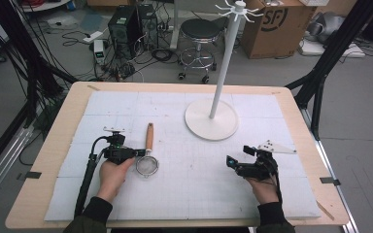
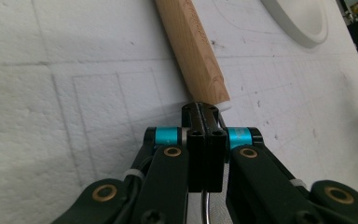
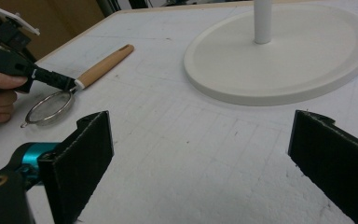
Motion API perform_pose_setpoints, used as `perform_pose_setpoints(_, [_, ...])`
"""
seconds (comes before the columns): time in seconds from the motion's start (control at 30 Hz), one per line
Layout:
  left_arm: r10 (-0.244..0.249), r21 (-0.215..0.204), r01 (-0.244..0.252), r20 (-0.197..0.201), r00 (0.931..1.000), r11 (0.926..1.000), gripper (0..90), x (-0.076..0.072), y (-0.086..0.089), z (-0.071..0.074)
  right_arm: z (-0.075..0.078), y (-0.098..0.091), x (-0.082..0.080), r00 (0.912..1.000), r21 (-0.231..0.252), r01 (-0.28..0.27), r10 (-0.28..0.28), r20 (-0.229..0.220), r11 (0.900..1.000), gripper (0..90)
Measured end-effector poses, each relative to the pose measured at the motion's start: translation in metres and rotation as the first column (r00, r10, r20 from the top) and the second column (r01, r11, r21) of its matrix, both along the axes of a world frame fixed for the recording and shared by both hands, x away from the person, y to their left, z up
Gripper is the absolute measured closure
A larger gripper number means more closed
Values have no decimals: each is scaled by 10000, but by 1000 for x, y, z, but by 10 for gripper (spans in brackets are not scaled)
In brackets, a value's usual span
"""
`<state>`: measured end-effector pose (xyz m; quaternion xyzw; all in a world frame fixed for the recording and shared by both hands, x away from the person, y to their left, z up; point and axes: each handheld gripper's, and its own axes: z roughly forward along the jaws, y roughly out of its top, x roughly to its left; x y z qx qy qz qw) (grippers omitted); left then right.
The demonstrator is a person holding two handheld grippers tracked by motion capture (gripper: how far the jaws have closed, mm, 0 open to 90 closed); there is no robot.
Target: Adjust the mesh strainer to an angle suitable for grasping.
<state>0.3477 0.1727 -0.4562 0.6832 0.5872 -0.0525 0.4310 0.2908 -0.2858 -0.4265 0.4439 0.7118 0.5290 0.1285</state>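
The left gripper [image 1: 137, 152] is clamped on the strainer [image 1: 147, 164] at its neck, near the stand [image 1: 211, 119] base; it's still on the mat. Right gripper [image 1: 237, 156] waits released. Lifting and hanging look still ahead.

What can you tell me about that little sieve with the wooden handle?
The small metal mesh sieve with a light wooden handle lies flat on the white foam mat, handle pointing away from the person, round bowl nearest. The left tongs are shut on its thin neck, between bowl and handle.
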Motion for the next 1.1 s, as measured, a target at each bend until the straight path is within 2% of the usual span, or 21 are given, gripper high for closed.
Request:
perform_pose_setpoints(0.17, [63, -265, -60, 117, 9999, 9996, 899, -4, -8, 2, 0, 0, 0, 10000, -37, 31, -31, 84, 10000, 58])
perform_pose_setpoints(0.6, [-43, -63, 44, 143, 9999, 10000, 899, -16, -28, 0, 1, -1, -1, 9999, -27, 100, -100, 23, 9999, 58])
perform_pose_setpoints(0.7, [30, -262, -28, 69, 10000, 9997, 899, -19, -33, -1, 0, -1, 0, 9999, -70, 108, -107, 104, 9999, 58])
perform_pose_setpoints(0.93, [67, -191, -64, 149, 9999, 9998, 898, -25, -46, -1, 1, -2, 0, 9999, 42, 123, -123, 36, 9999, 58])
perform_pose_setpoints(1.1, [167, -292, -164, 108, 9998, 9994, 899, -29, -54, -2, 0, -2, -1, 9997, 71, 243, -242, -97, 9997, 58])
